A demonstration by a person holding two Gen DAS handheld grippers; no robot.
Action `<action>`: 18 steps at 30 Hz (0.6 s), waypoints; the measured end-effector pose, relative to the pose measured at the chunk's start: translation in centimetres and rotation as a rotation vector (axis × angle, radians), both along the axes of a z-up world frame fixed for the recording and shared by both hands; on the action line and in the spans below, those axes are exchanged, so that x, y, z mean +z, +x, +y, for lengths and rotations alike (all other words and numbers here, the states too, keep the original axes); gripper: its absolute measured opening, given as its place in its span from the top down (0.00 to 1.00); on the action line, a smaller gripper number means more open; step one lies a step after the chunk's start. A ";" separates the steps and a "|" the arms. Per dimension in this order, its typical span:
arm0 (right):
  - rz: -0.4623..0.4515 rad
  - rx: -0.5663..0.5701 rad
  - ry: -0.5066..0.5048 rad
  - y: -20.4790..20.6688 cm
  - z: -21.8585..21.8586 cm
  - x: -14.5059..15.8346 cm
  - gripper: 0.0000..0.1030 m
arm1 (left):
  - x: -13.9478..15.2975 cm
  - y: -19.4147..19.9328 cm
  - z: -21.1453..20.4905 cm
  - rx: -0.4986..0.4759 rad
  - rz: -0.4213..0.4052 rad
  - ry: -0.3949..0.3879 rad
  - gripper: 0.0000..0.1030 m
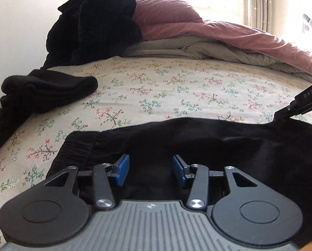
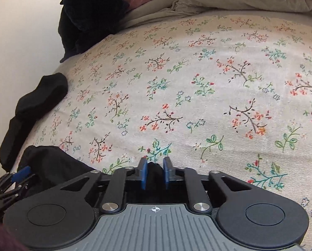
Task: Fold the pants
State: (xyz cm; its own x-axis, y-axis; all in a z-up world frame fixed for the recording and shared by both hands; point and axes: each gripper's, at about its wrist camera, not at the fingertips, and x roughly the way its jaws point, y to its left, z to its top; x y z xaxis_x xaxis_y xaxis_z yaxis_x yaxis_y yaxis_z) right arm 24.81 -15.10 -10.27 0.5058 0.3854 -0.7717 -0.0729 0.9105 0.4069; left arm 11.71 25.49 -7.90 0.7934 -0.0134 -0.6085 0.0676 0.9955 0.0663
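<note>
Black pants (image 1: 197, 142) lie across the floral bed sheet (image 1: 156, 87), waistband (image 1: 78, 146) at the left. My left gripper (image 1: 150, 170) is open, its blue pads apart over the black fabric near the waistband. My right gripper (image 2: 154, 172) is shut on a pinch of the black pants (image 2: 154, 170), low over the sheet (image 2: 197, 94). The right gripper also shows at the right edge of the left wrist view (image 1: 281, 114), touching the pants' far edge. The left gripper shows at the lower left of the right wrist view (image 2: 19, 173), beside more of the pants (image 2: 51, 163).
A folded black garment (image 1: 49, 92) lies at the bed's left edge, also in the right wrist view (image 2: 43, 98). A dark clothes pile (image 1: 93, 25) sits at the back left. A pink and grey duvet (image 1: 218, 35) is bunched along the back. A white wall (image 2: 19, 31) is at the left.
</note>
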 end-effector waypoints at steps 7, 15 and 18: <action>-0.071 -0.018 -0.092 0.7 0.8 -0.1 0.99 | -1.0 -1.2 1.4 -0.023 0.024 -0.009 0.37; -0.189 -0.028 -0.331 -2.2 3.8 2.2 0.53 | 3.3 -1.2 -2.3 -0.105 -0.022 0.034 0.36; -0.251 0.034 -0.369 -5.4 5.4 3.1 0.47 | 4.0 -0.4 -5.4 -0.214 -0.047 0.027 0.32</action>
State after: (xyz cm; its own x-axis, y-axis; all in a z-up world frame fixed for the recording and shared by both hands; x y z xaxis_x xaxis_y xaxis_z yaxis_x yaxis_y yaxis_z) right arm 19.37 -9.74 -7.19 0.6869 0.1267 -0.7156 -0.1605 0.9868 0.0207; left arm 11.27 20.05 -3.87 0.8019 -0.1690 -0.5731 0.2737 0.9565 0.1010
